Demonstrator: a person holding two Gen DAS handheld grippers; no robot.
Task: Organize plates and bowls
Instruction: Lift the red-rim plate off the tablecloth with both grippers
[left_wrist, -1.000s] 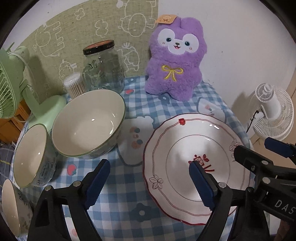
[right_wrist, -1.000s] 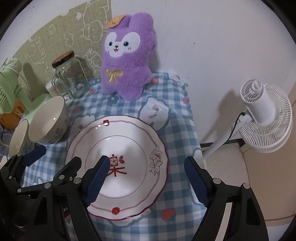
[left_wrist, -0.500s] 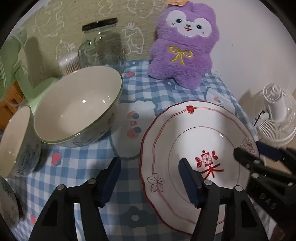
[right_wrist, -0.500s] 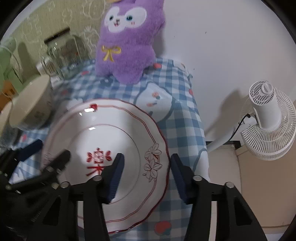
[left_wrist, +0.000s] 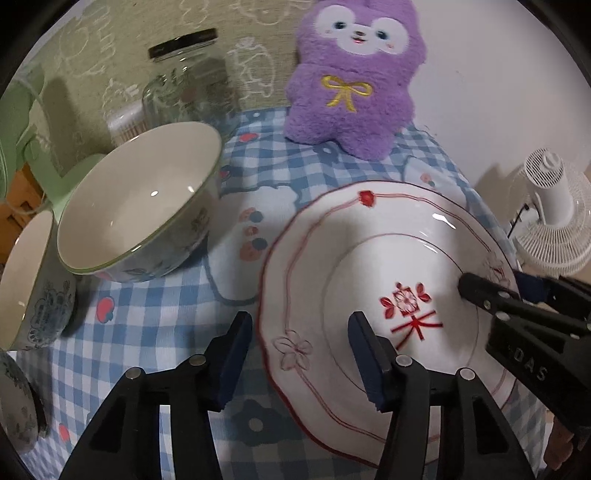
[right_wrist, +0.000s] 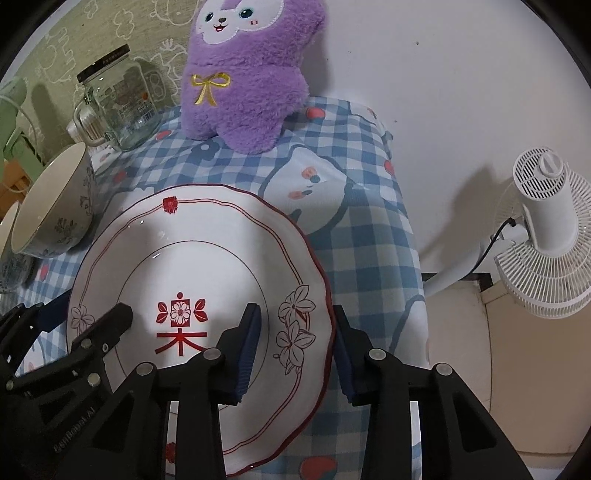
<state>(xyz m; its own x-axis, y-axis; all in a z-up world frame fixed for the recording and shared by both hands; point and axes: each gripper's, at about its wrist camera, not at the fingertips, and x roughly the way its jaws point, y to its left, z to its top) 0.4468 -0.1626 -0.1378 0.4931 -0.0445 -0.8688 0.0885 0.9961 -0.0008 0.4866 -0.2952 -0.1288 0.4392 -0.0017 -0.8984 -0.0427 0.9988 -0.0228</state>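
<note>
A white plate with red trim and a red flower mark (left_wrist: 369, 236) (right_wrist: 207, 266) lies on the blue checked cloth. My left gripper (left_wrist: 301, 354) straddles its left rim, jaws narrowed but with a gap to the rim. My right gripper (right_wrist: 295, 350) straddles its right rim the same way, not visibly pinching. A large cream bowl (left_wrist: 140, 199) (right_wrist: 51, 206) stands left of the plate. A smaller bowl (left_wrist: 29, 280) stands further left, and a third bowl's edge (left_wrist: 14, 413) shows at the bottom left.
A purple plush toy (left_wrist: 354, 74) and a glass jar (left_wrist: 188, 81) stand at the back by the wall. A green fan (left_wrist: 22, 122) is at the left. A white fan (right_wrist: 546, 229) stands on the floor beyond the table's right edge.
Both grippers moved forward and down onto the plate's opposite rims, and their jaws narrowed from wide open.
</note>
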